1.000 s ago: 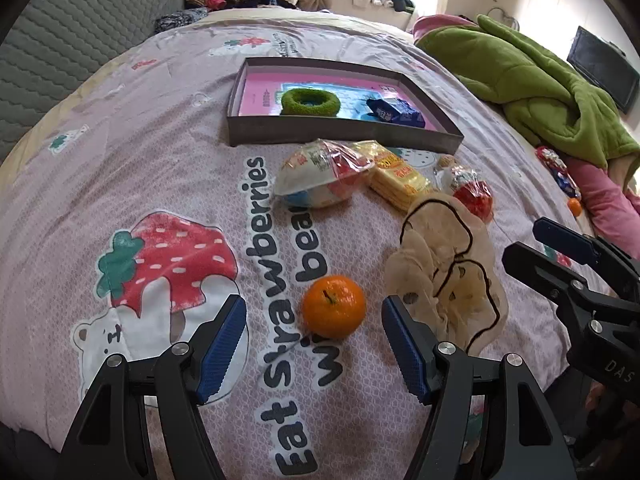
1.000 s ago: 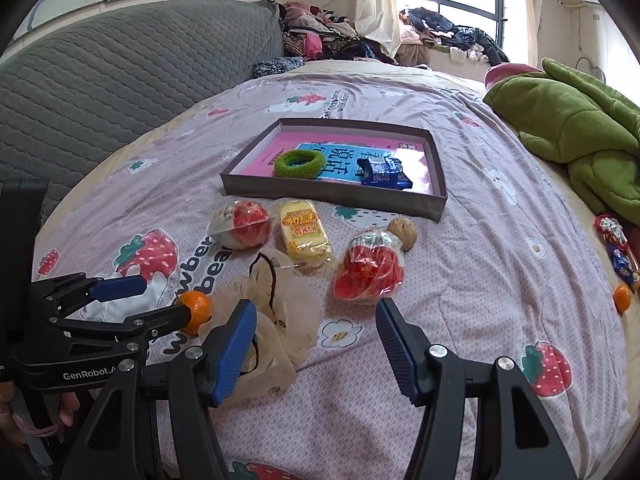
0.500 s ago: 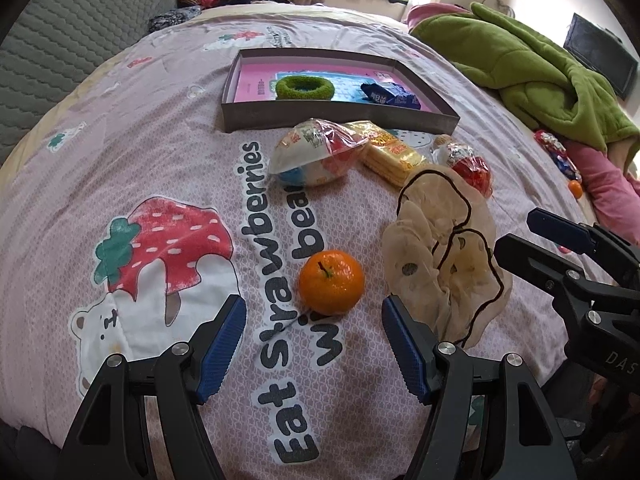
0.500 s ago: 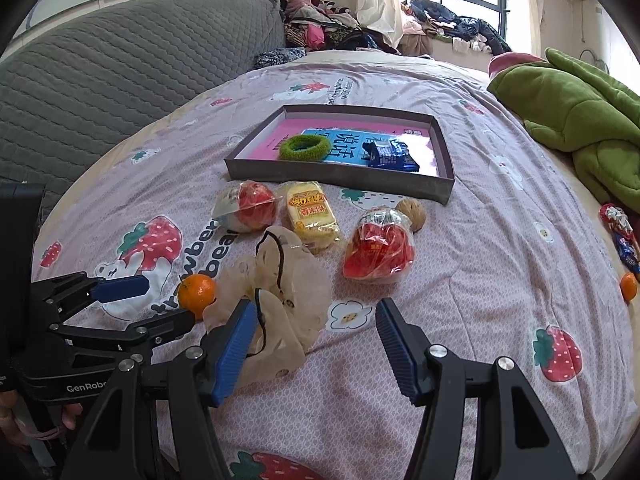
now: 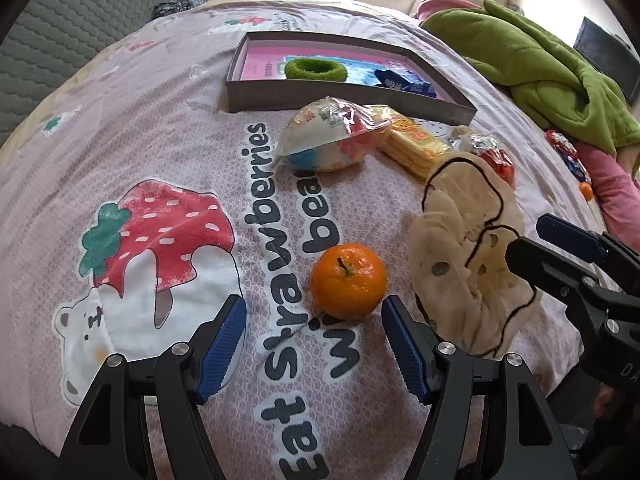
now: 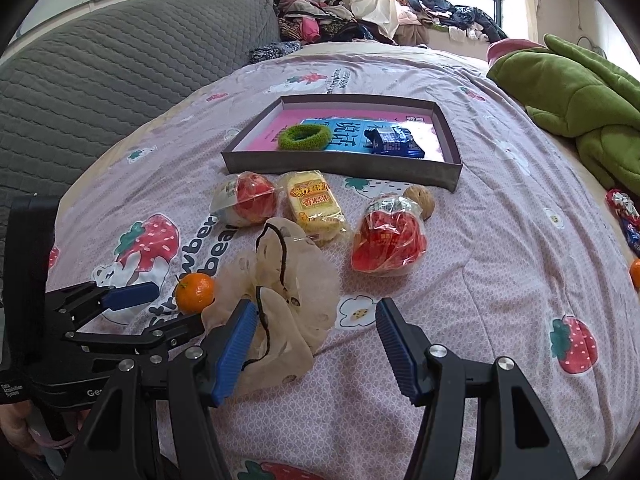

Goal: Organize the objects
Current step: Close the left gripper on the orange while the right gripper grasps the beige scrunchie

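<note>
Two grippers: both spread wide, holding nothing.
Left gripper (image 5: 314, 338): tangerine (image 5: 348, 280) lies just ahead, nearer its right pad, untouched.
Tangerine's place: on the bedspread (image 5: 120, 120), short of the tray (image 5: 344, 102).
Right gripper (image 6: 314, 344): farther off, over the beige scrunchie (image 6: 288, 292).

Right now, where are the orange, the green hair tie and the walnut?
orange (image 5: 348, 280): left wrist view, middle of its peel, just below the stem.
green hair tie (image 6: 305, 136): right wrist view, near side of its fuzzy ring.
walnut (image 6: 419, 196): right wrist view, centre of its shell.
</note>
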Available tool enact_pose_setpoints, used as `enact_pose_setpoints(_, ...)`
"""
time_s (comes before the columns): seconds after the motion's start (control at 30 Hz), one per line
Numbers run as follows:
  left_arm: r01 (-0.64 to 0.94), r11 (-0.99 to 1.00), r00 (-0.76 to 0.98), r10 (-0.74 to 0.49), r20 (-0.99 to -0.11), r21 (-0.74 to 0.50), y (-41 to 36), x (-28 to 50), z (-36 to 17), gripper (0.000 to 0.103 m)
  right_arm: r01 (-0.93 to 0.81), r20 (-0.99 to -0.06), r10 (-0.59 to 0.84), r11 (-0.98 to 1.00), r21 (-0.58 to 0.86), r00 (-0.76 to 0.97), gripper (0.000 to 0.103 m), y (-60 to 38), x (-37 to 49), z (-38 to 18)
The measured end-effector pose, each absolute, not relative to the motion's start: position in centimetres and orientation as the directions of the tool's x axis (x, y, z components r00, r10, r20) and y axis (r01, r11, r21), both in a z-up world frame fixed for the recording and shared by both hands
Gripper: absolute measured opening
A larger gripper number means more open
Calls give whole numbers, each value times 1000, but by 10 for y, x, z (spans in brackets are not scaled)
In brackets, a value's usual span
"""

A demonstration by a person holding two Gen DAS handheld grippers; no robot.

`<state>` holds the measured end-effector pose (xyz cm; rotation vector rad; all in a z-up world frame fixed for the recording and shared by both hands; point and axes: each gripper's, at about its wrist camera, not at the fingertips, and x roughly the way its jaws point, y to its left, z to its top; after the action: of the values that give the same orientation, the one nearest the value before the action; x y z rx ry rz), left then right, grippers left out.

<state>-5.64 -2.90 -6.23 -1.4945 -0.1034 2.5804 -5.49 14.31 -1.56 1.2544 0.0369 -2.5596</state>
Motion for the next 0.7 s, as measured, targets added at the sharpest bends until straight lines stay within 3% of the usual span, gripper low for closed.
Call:
enact_pose_setpoints(0.43,-123,-974,-502,227,-834,-191,-29,-67,-70,71,245,-784,-235,-963,109,-575,62,137,-67,-30)
enact_pose_setpoints(0.53,-131,-970,-507,242,-827,-203,-29,-68,-70,63,237,-793,-232,-965,115,-563,62,135,-71,-36)
enact_pose_setpoints(0.6,-142,-965,-506,262,-822,-221,-28,-68,-71,53,239,-794,-235,-964,116,-560,60,135,-72,-40)
enact_pose_setpoints(0.7,-156,-961,-501,276,-821,-228,-26,-69,-72,43,237,-803,-234,-964,119,-548,51,134,-74,-45)
